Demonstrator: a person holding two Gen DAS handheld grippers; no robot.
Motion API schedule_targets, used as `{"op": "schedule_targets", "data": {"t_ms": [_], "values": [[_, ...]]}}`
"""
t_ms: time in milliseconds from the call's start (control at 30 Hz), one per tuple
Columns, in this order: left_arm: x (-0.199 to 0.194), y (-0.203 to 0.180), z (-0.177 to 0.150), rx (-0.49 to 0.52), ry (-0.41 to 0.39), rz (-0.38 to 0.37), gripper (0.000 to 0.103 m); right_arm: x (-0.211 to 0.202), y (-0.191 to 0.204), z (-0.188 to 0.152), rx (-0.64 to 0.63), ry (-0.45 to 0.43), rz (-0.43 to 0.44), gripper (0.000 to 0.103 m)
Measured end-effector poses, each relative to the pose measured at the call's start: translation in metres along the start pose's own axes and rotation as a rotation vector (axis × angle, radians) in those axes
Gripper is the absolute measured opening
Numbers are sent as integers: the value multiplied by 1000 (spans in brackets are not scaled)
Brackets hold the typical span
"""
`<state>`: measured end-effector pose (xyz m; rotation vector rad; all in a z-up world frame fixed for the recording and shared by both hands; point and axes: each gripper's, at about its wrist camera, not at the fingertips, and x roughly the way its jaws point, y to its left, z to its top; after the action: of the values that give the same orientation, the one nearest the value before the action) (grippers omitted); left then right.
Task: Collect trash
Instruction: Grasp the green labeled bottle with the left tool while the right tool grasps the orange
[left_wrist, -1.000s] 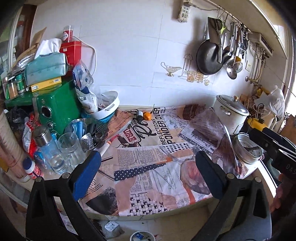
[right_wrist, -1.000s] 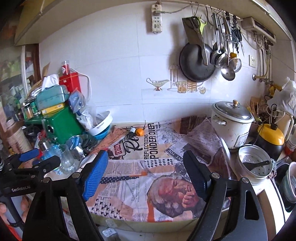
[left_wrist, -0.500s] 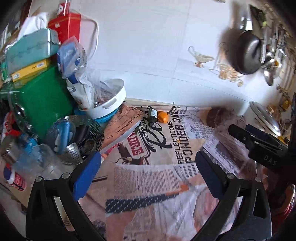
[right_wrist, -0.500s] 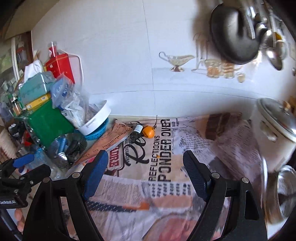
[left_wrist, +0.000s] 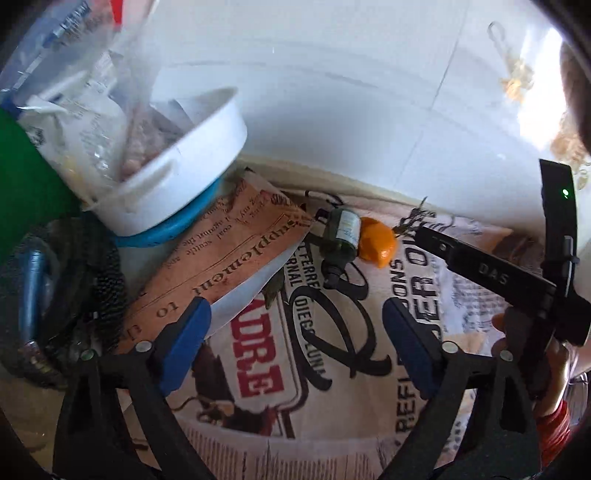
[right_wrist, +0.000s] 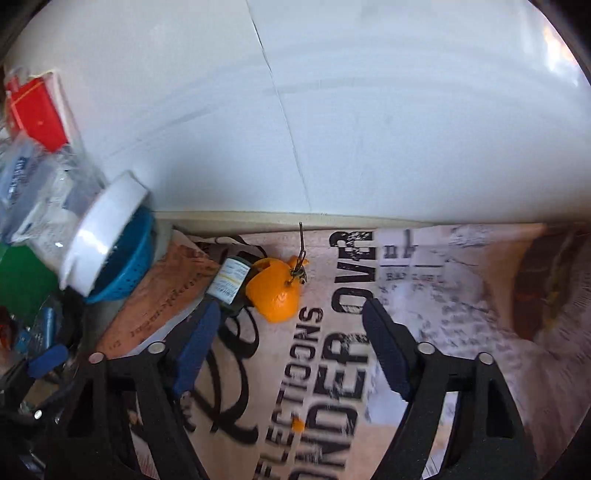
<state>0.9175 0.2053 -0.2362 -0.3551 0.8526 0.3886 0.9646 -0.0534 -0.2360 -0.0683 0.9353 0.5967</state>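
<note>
We work over the newspaper-covered worktop, near the white bowl. Both the right gripper and left gripper have jaws wide, holding nothing. We should straddle the orange peel squarely, clear of the small bottle touching it; the peel lies just ahead of the right jaws.

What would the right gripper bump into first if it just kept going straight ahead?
Probably the orange peel with its stem, lying on the newspaper just ahead between the open right gripper fingers. The small dark bottle sits slightly left of that line. Depth is hard to judge.
</note>
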Motion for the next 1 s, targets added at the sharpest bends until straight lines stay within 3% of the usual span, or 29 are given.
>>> {"op": "schedule_targets", "data": {"t_ms": [100, 200, 267, 433, 600, 733, 800, 867, 1000], "values": [[24, -2, 2, 10, 20, 27, 89, 33, -5, 2, 38, 54, 47, 66], [38, -6, 4, 32, 23, 46, 86, 52, -6, 2, 54, 90, 99, 53], [45, -8, 7, 39, 26, 46, 83, 55, -4, 0, 54, 98, 147, 39], [69, -16, 20, 31, 38, 5, 81, 39, 1, -3, 8, 63, 139, 24], [97, -33, 37, 40, 48, -17, 75, -4, -15, -10, 0, 0, 85, 22], [125, -44, 48, 32, 69, -6, 65, -38, -28, -12, -18, -55, 28, 21], [138, -49, 51, 32, 81, 0, 58, -50, -32, -14, -12, -63, 30, 21], [148, -52, 52, 32, 99, 3, 42, -58, -40, -15, -4, -68, 30, 21], [150, -59, 49, 65, 80, 28, 41, -69, -59, -16, 2, -75, 30, 21]]}}
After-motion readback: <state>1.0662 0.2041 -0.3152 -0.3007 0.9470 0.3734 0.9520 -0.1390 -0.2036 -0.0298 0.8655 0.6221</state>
